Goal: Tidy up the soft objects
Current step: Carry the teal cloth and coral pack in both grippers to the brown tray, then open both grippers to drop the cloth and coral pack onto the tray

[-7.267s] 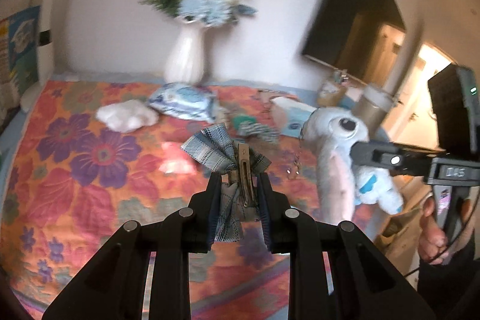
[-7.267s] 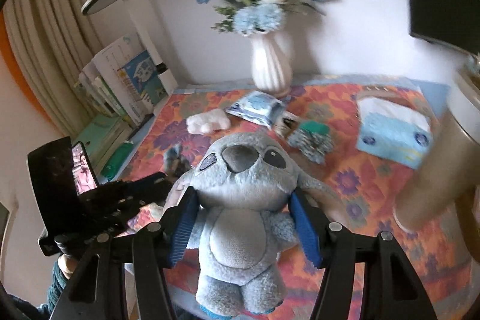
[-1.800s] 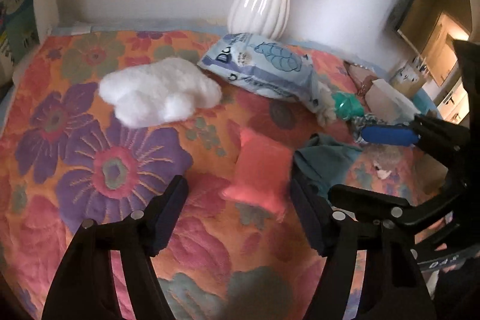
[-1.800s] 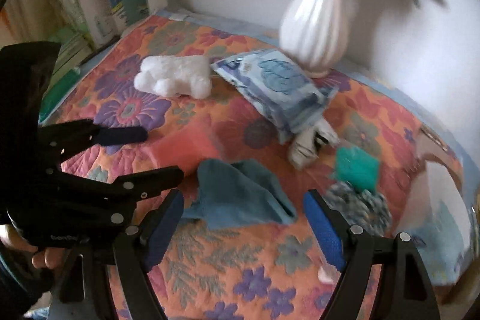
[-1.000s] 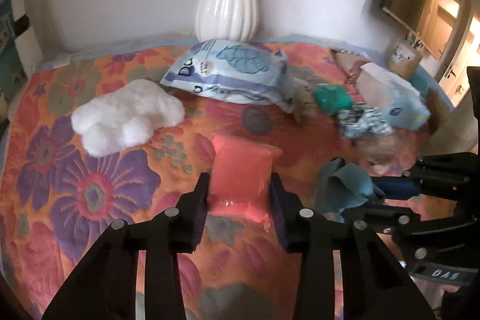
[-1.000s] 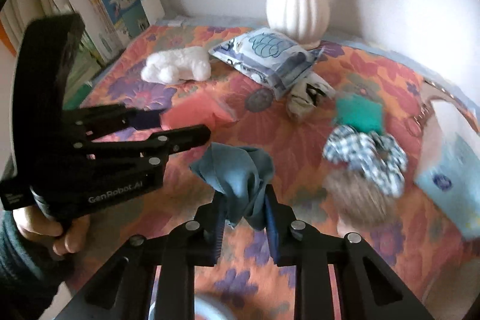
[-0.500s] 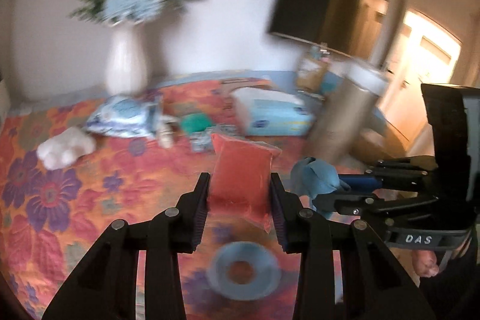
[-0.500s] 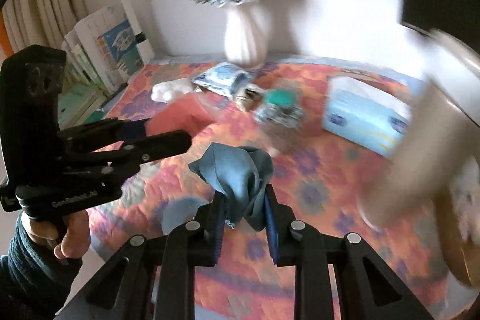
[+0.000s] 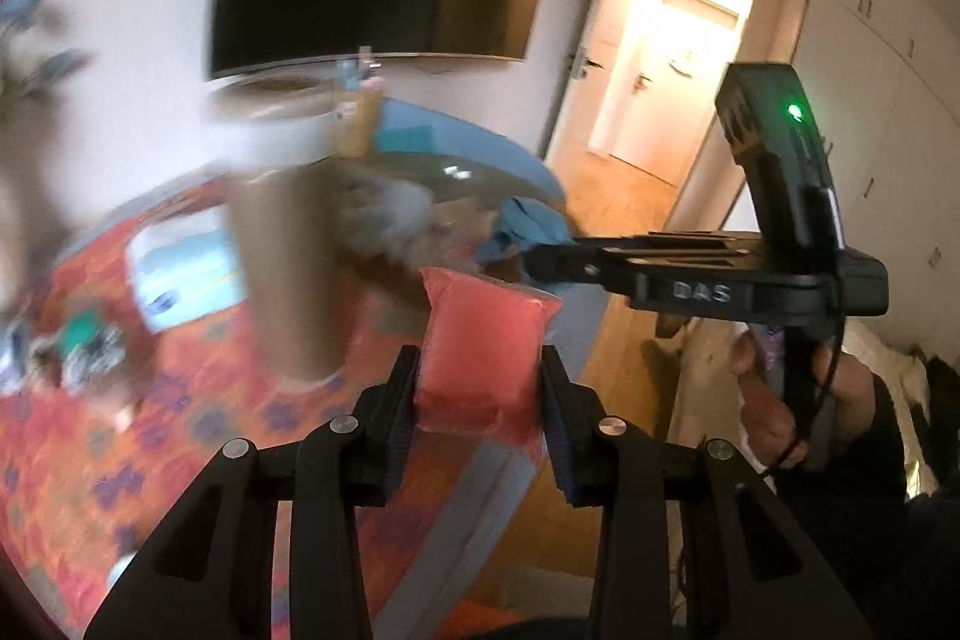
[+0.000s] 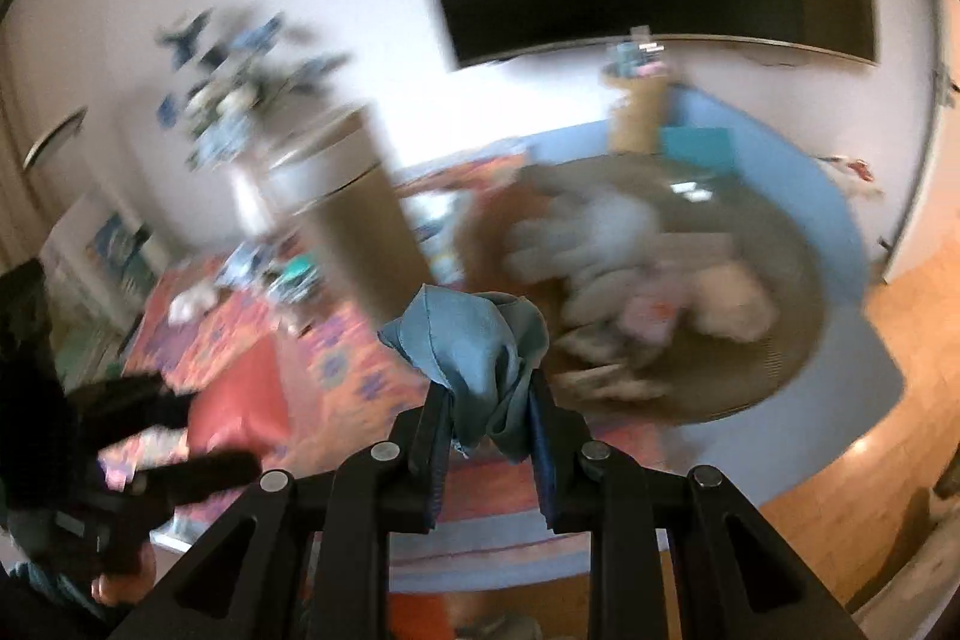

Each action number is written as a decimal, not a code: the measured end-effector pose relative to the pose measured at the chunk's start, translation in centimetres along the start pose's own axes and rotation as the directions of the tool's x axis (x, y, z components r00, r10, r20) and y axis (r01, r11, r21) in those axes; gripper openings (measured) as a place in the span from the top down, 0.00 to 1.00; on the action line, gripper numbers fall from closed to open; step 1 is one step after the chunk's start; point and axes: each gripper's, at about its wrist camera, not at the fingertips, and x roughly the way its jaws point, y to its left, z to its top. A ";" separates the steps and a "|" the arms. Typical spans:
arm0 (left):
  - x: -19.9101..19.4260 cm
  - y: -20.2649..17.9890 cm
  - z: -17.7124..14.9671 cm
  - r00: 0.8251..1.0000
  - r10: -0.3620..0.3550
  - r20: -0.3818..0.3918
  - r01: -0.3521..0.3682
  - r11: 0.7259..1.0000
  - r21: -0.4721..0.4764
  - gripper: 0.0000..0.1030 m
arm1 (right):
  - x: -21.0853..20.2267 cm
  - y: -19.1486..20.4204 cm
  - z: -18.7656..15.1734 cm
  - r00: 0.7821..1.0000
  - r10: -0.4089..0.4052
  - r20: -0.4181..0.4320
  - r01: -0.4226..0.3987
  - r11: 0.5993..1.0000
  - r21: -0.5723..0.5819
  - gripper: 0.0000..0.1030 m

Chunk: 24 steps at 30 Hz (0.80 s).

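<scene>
From where I stand, the left claw [image 9: 477,400] is clamped on a pink-red soft packet [image 9: 480,346], held up in the air above the flowered desk [image 9: 180,400]. Beside it, the right claw [image 10: 489,436] pinches a bunched blue-grey cloth [image 10: 474,340], also aloft, in front of a round woven basket [image 10: 780,376] that already holds a grey plush toy [image 10: 600,232] and other pale soft things, all blurred.

I'd carry both loads over the basket's rim and past the tall cardboard tube [image 10: 360,220] before letting go. Lower them in and open one claw at a time, so the limp cloth doesn't snag on a pad.

Both claws tilt downward, side by side. A bare hand [image 9: 774,400] grips the right one's handle.
</scene>
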 end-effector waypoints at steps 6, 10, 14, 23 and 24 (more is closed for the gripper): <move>6.3 -2.7 4.4 0.995 0.102 -0.003 -0.102 0.995 0.009 0.66 | -1.0 -7.0 3.7 0.996 -0.042 0.078 0.030 0.989 0.145 0.78; 10.7 -2.3 5.9 0.985 0.170 -0.021 -0.170 0.985 -0.019 0.66 | 1.4 -11.2 5.9 0.997 -0.048 0.052 0.033 0.965 0.262 0.78; 12.8 -2.5 6.3 0.988 0.157 -0.014 -0.157 0.988 0.004 0.60 | 4.3 -13.1 6.7 1.000 0.007 -0.020 0.000 0.943 0.333 0.56; 14.2 -3.0 5.5 0.992 0.122 -0.040 -0.121 0.992 0.028 0.22 | 3.3 -15.1 5.3 1.000 0.012 0.020 -0.019 0.921 0.389 0.38; 13.8 -3.1 5.3 0.993 0.109 -0.041 -0.107 0.994 0.031 0.22 | 3.0 -15.0 5.0 1.000 0.020 0.024 -0.027 0.920 0.390 0.38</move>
